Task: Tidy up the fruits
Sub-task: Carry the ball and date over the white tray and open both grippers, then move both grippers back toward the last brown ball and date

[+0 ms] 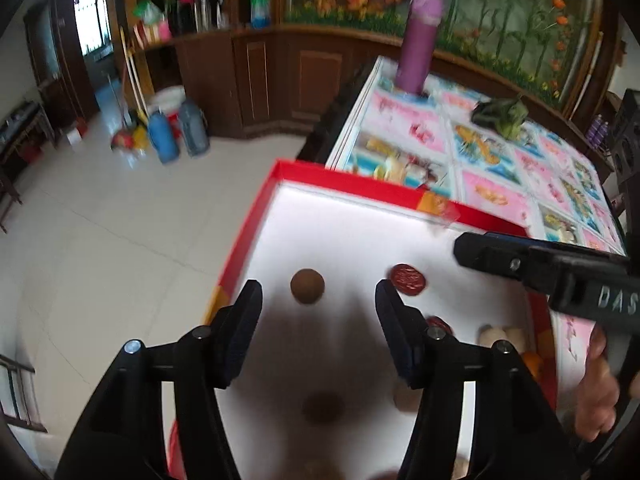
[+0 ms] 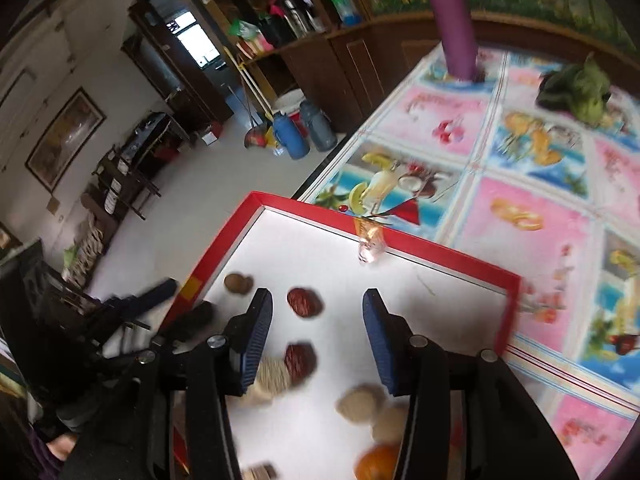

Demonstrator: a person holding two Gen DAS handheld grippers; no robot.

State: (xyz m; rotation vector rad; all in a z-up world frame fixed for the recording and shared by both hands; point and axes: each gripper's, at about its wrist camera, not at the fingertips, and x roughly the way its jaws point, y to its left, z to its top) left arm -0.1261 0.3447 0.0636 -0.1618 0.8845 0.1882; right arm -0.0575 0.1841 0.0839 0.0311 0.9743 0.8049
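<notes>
While both tools hang over a red-rimmed box (image 1: 362, 184) with a white floor, the room around it shows at the left of each view: pale floor tiles, a blue flask (image 1: 162, 138) and a grey flask (image 1: 194, 128) standing just beside each other near a dark wood cabinet (image 1: 256, 80). Further right, the tabletop (image 1: 500, 160) wears a cloth printed with fruit pictures; a purple bottle (image 1: 420, 40) stands upright near its far edge, and a crumpled green cloth (image 1: 502, 114) lies to its right, well apart from the box.

The box sits at the near corner of the tabletop. Inside it, from the left wrist view, a round brown fruit (image 1: 307, 286) lies free between the fingers of the left hand-held gripper (image 1: 318, 294), whose jaws stand apart with nothing pressed between them. A wrinkled red fruit (image 1: 408, 278) lies just beside the right finger. Pale pieces (image 1: 502, 336) sit at the box's right wall, blurred. The right hand-held gripper (image 2: 318, 304) reaches in from the right there, a person's hand (image 1: 598, 392) behind it.

From the right wrist view that tool's jaws are also apart and grip nothing. A red fruit (image 2: 304, 302) lies between the fingers, nearer the left one; a second red fruit (image 2: 300, 362) lies below it, touching a pale ridged piece (image 2: 272, 376). Tan rounds (image 2: 360, 402) and an orange fruit (image 2: 376, 464) lie nearest the camera.
</notes>
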